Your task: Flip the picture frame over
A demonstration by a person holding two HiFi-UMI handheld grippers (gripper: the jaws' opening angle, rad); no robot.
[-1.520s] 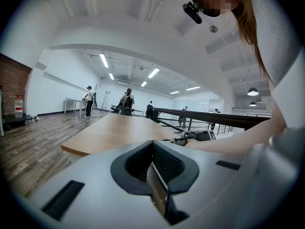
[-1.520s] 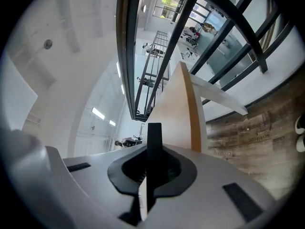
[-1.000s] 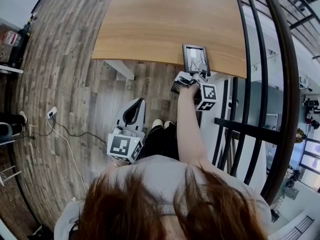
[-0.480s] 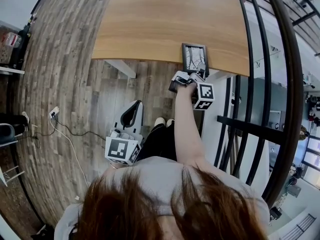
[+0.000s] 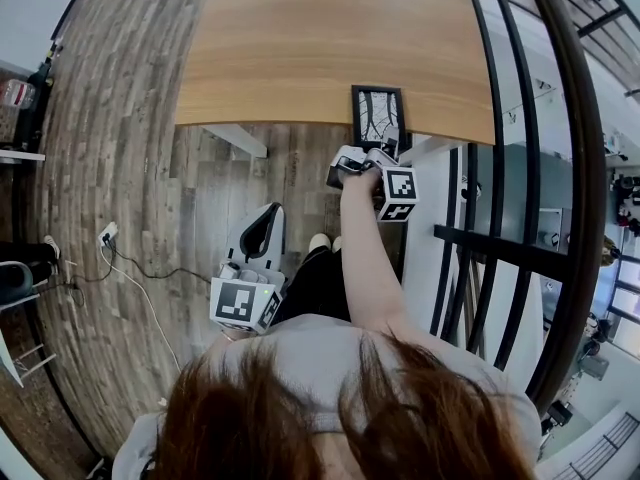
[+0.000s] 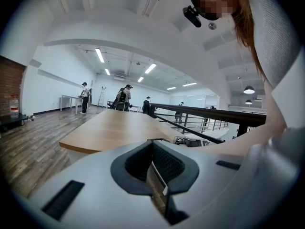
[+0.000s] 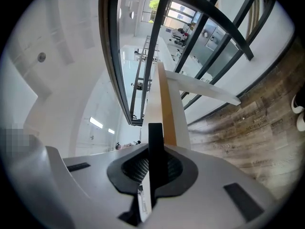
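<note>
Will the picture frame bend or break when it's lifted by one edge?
Probably stiff: the picture frame looks flat though the right gripper pinches its near edge. It's at the table edge, so a slip might drop it. Its thin rim may pivot in the grip.

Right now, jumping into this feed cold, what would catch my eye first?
The right hand-held gripper is clamped on the near edge of the black picture frame, which sits picture side showing at the wooden table's near edge, toward the right. The left hand-held gripper hangs empty, jaws together, low over the plank floor.
</note>
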